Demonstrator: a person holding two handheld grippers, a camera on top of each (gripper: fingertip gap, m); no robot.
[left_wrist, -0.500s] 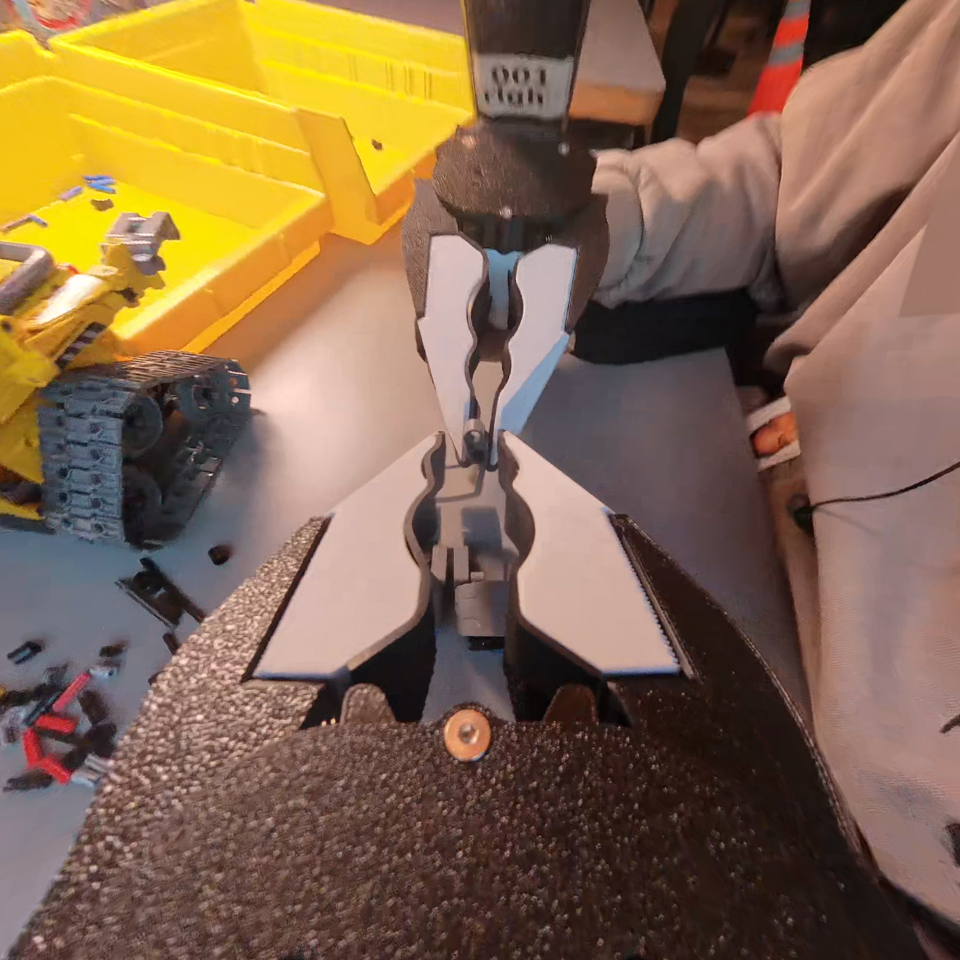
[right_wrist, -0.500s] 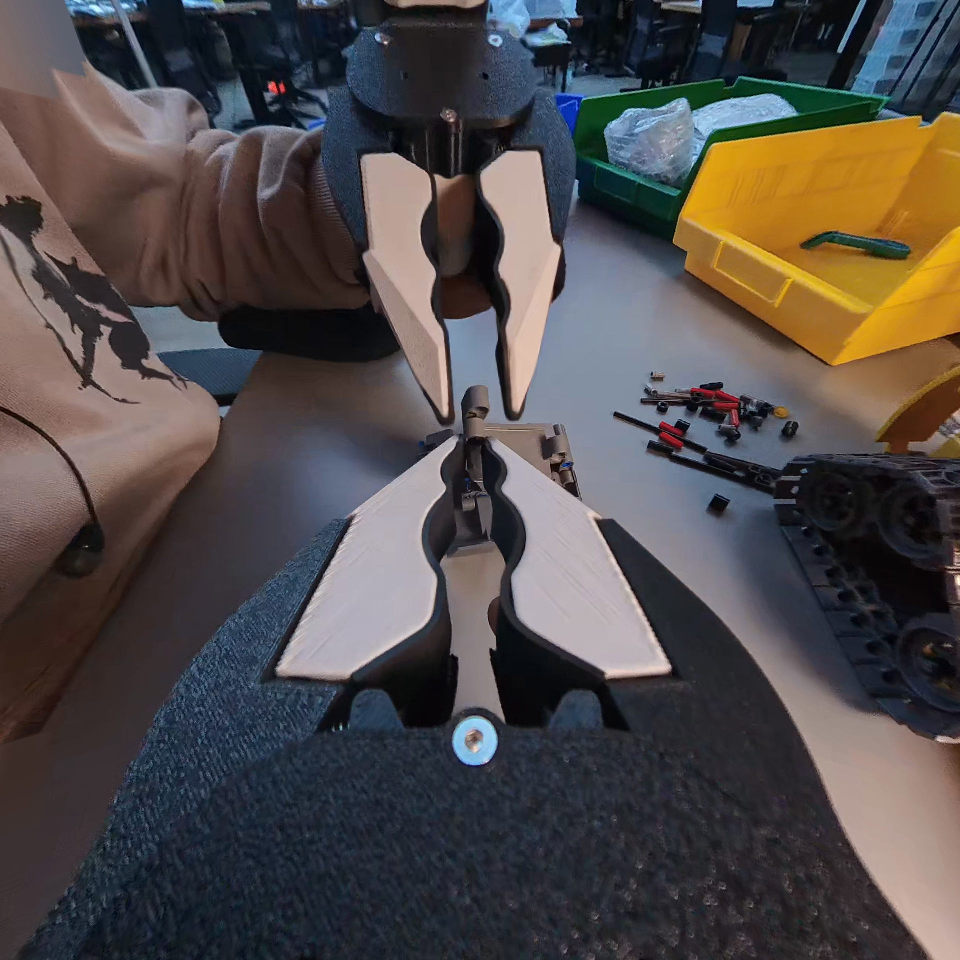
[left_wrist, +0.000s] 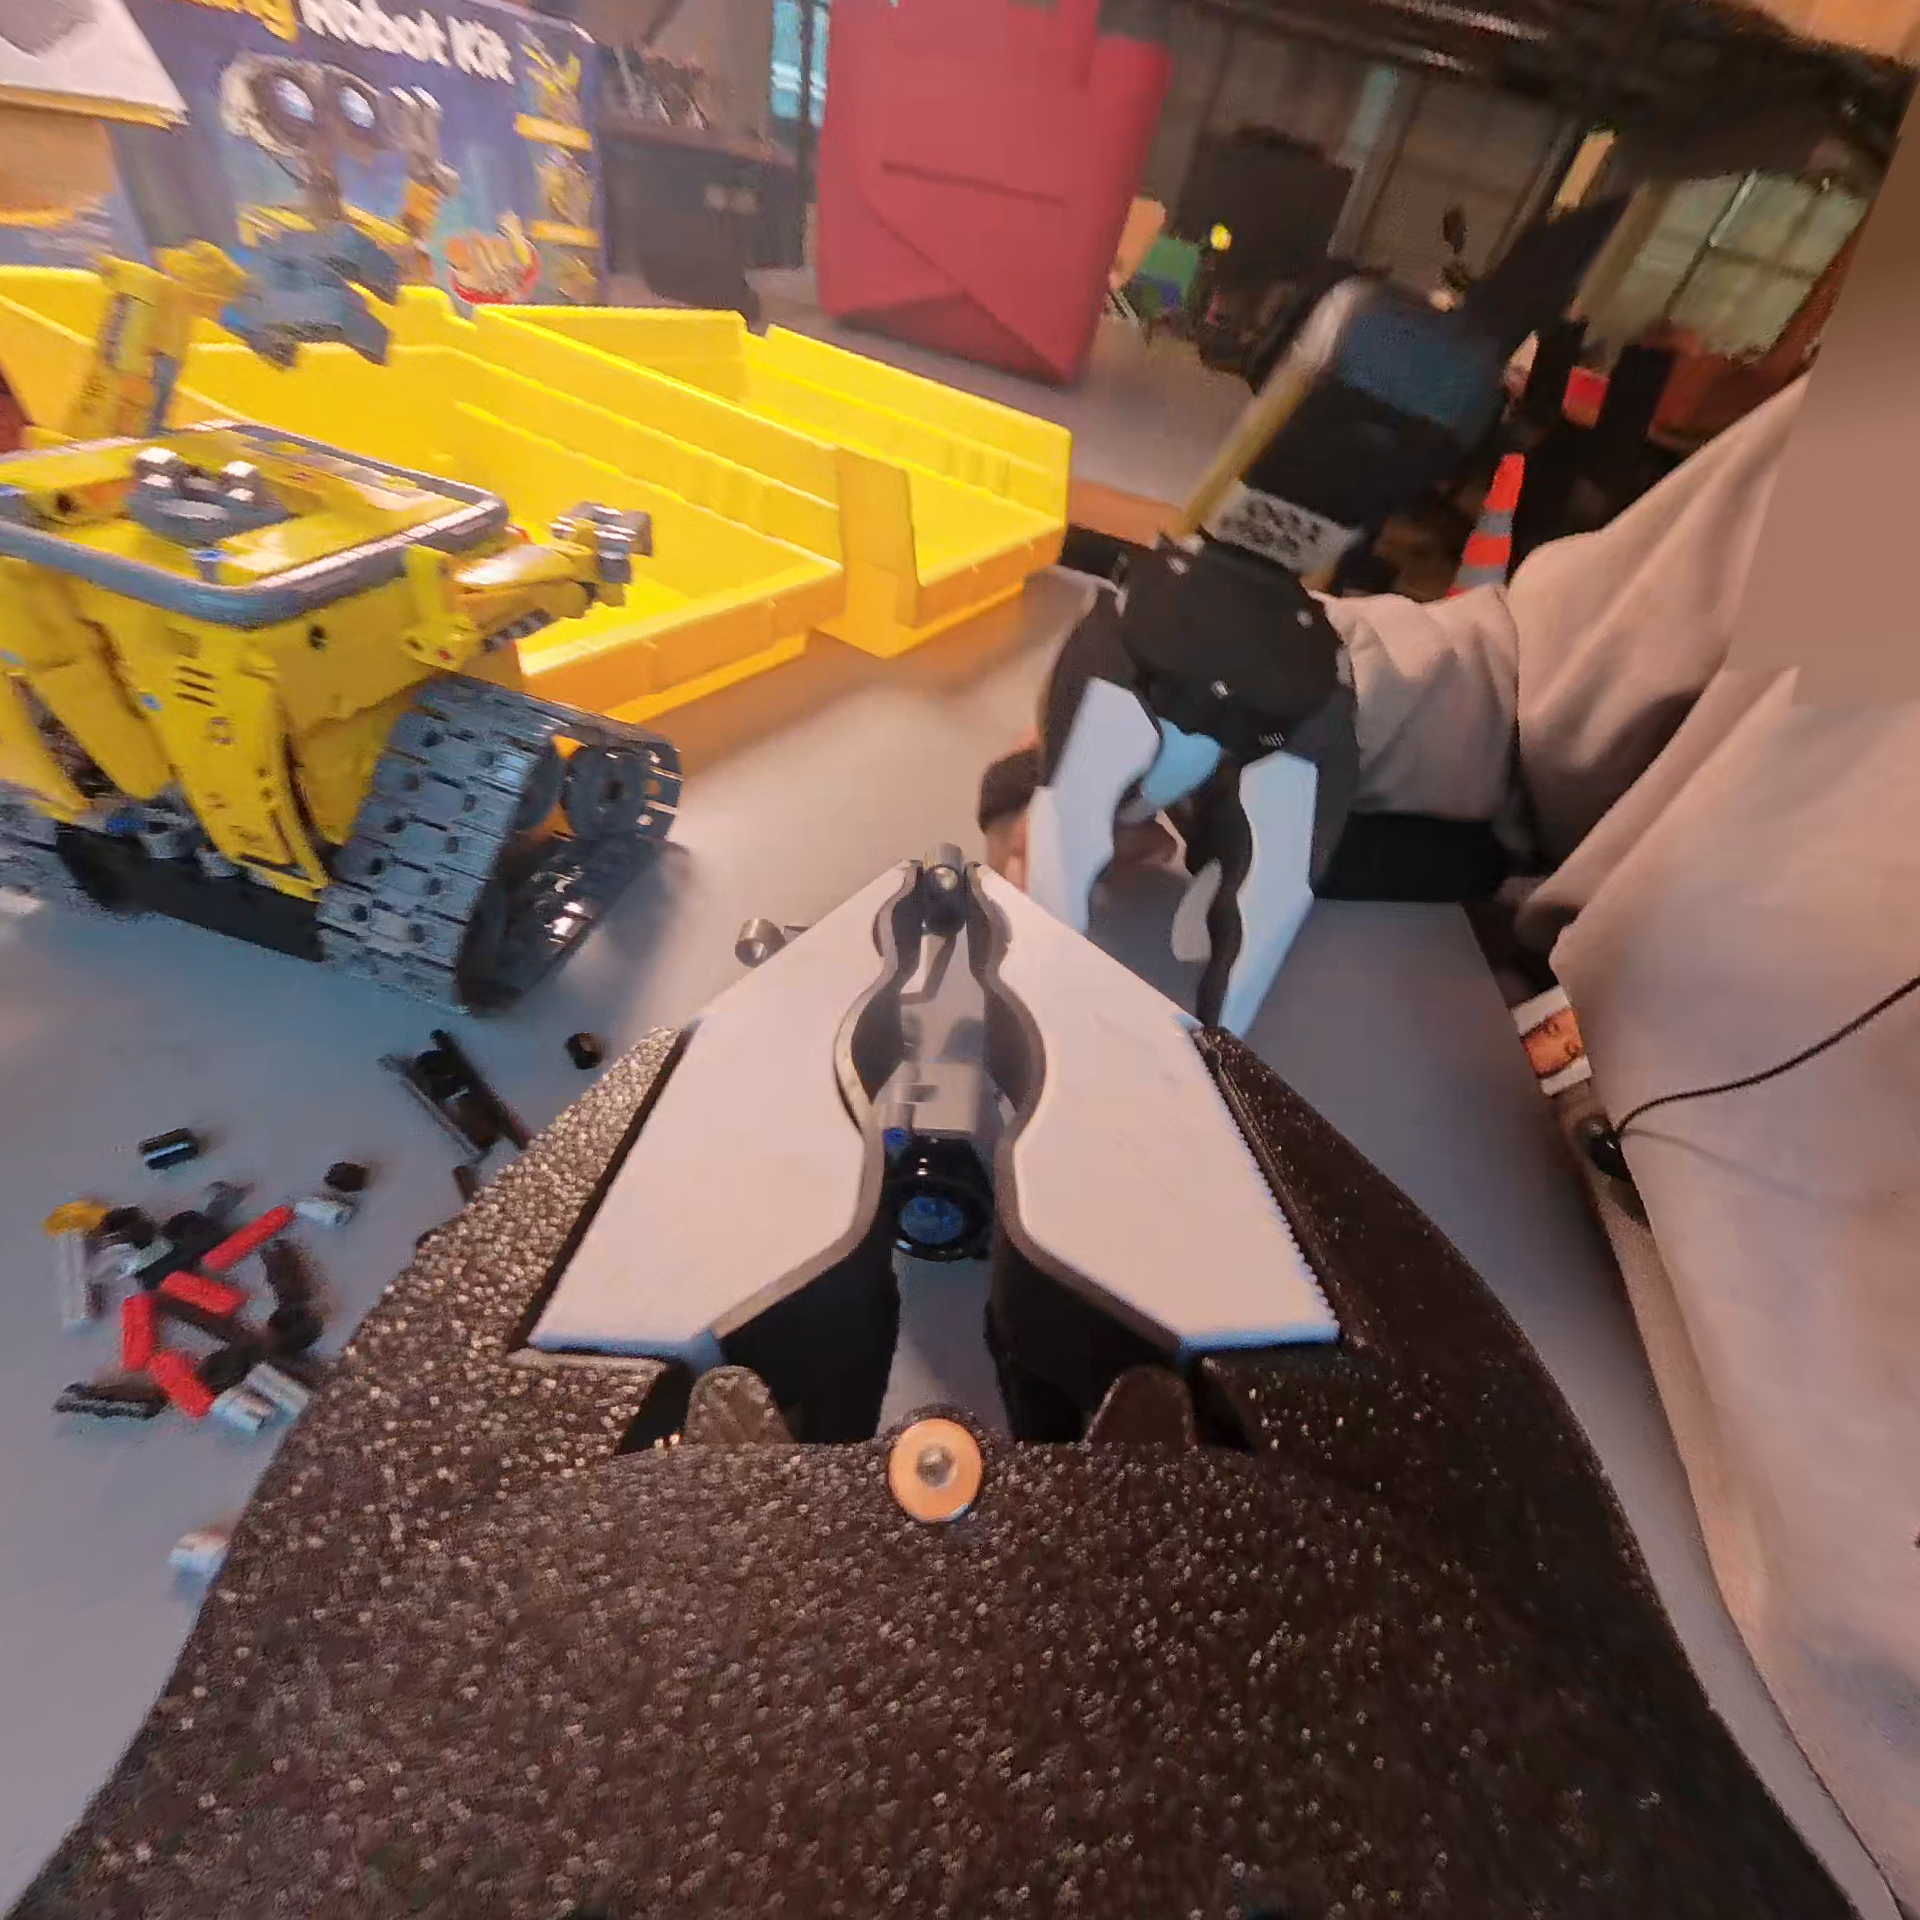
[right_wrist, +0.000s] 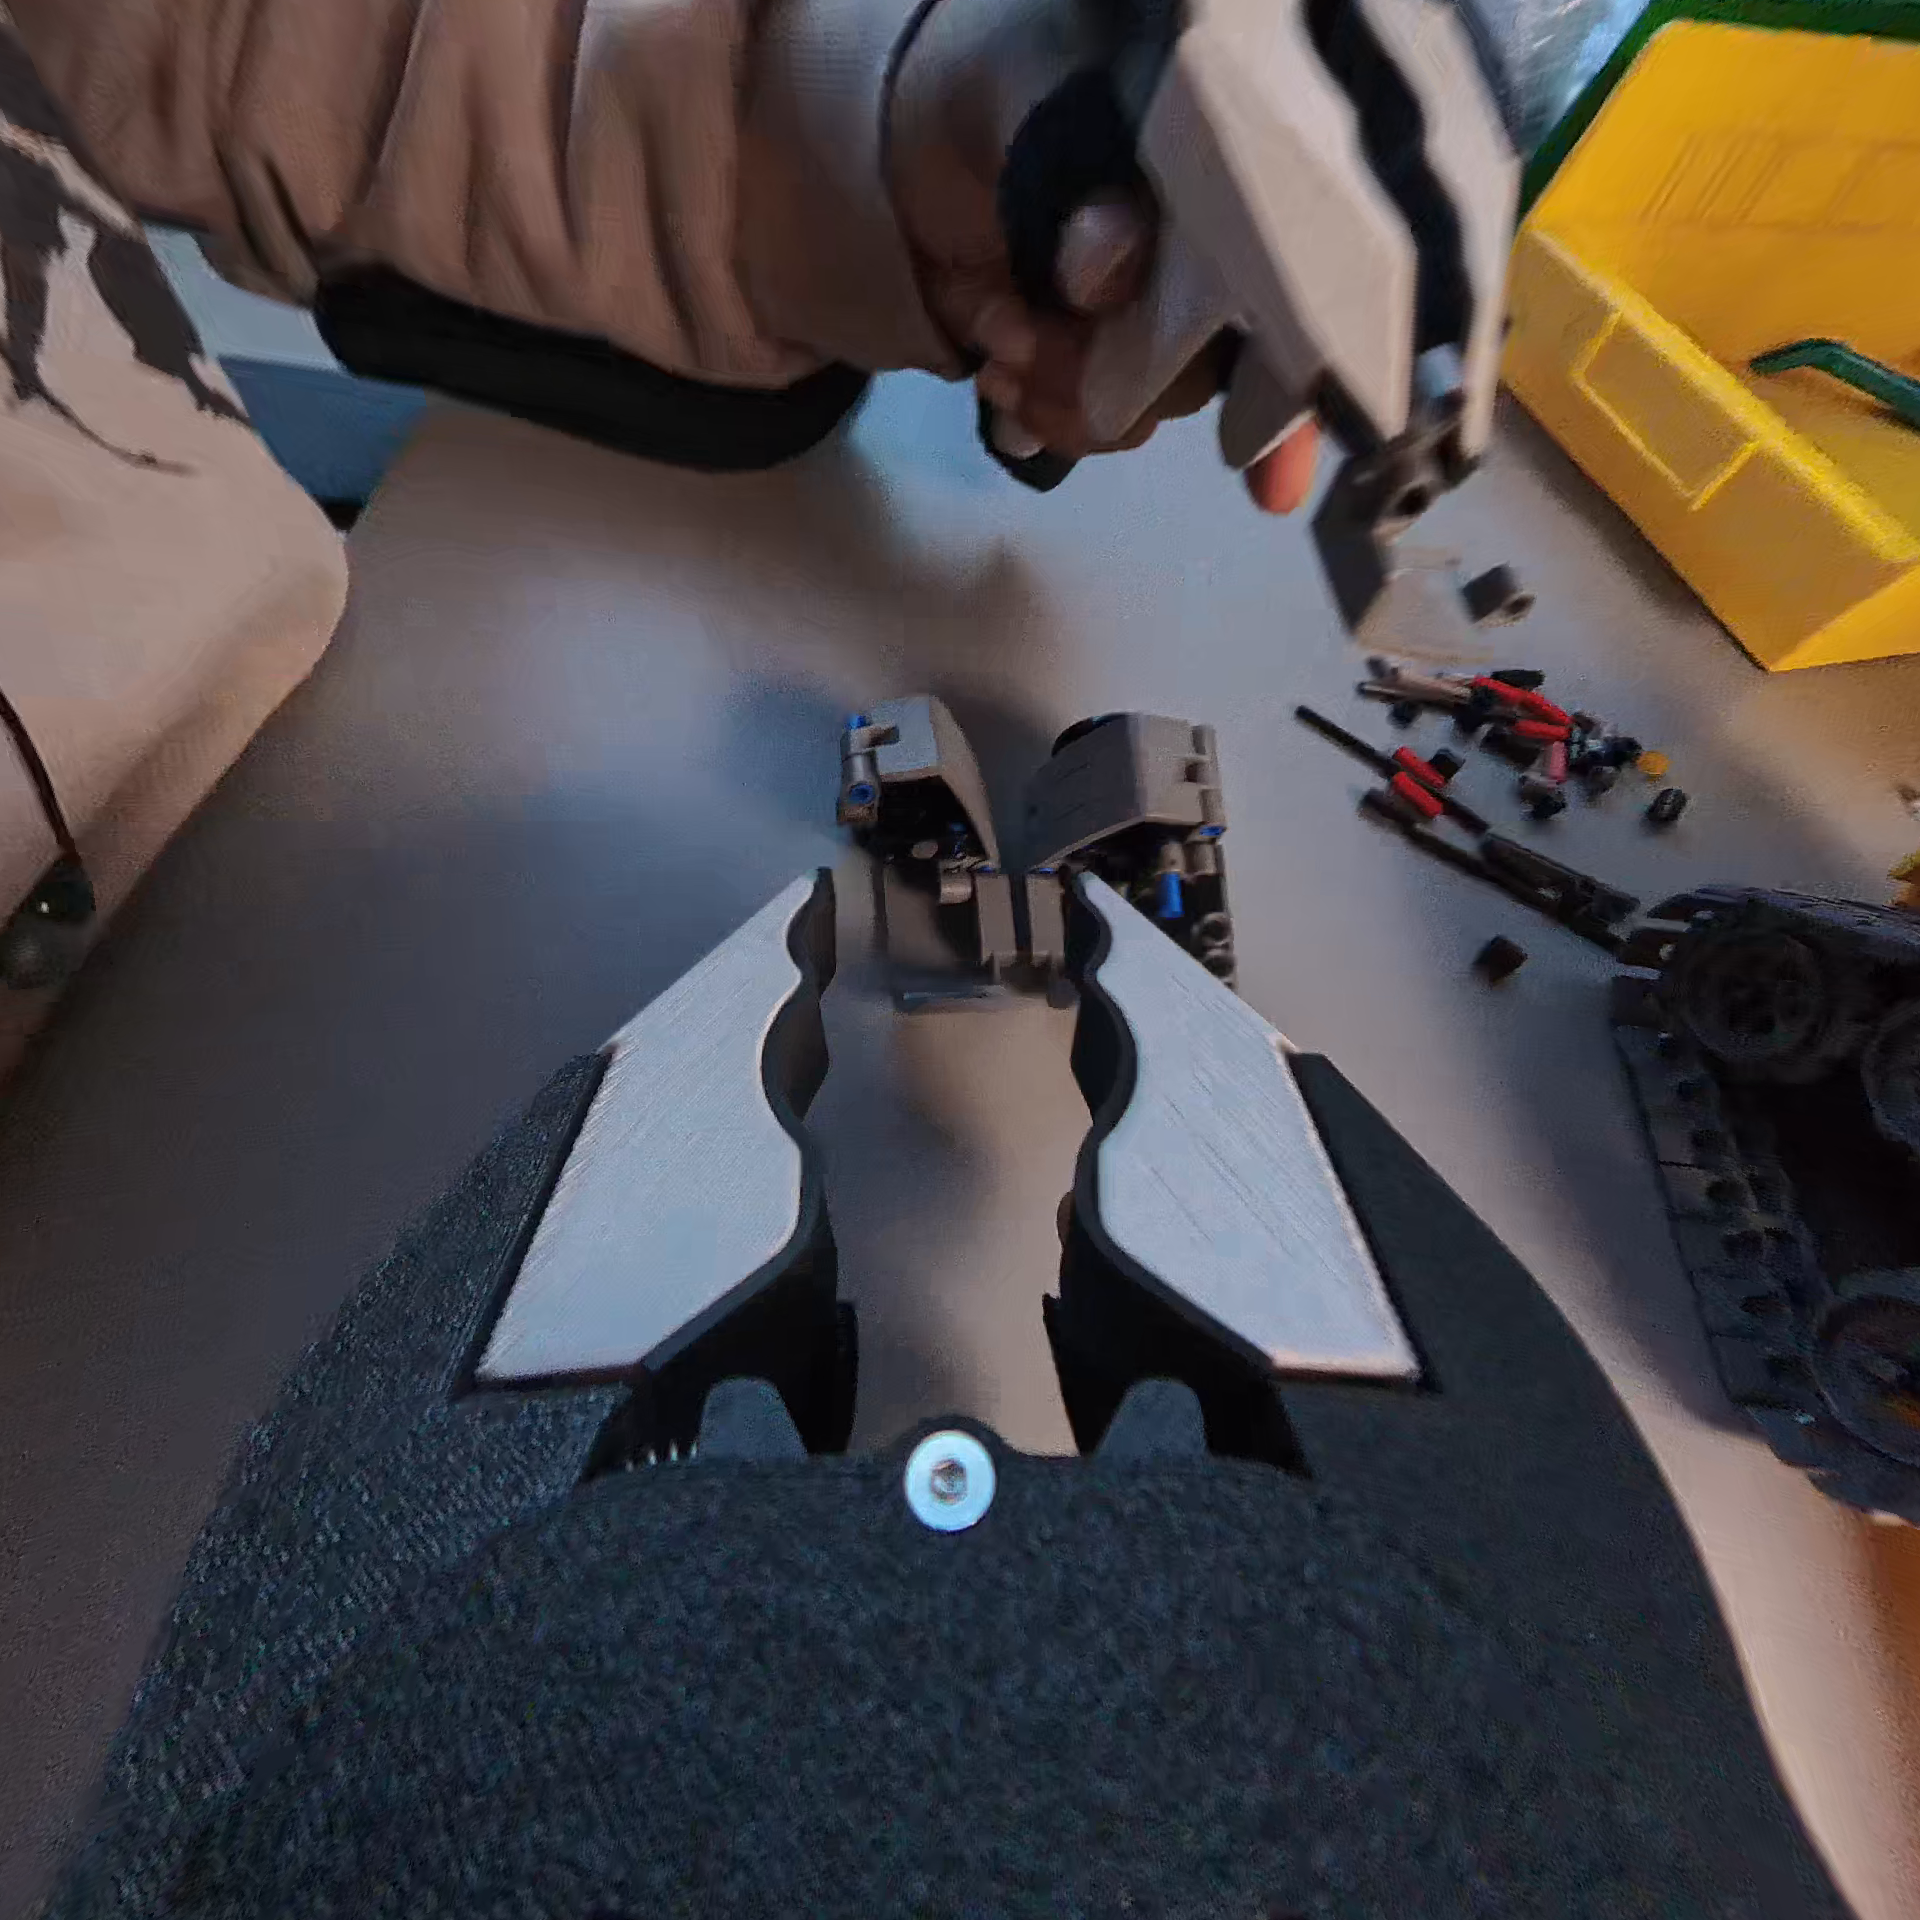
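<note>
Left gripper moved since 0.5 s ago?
Yes. In the right wrist view the left gripper swung right toward the yellow bin, shut on a grey piece.

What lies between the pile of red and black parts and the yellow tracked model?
Some loose black beams and one small black stud lie there; the left wrist view shows this best.

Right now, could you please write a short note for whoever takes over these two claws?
Left claw: shut on a small grey brick part, held above the table.
Right claw: open and empty, tips beside the grey brick assembly lying on the table; contact unclear.
Nearby: yellow tracked model, loose small pieces, yellow bins.
</note>
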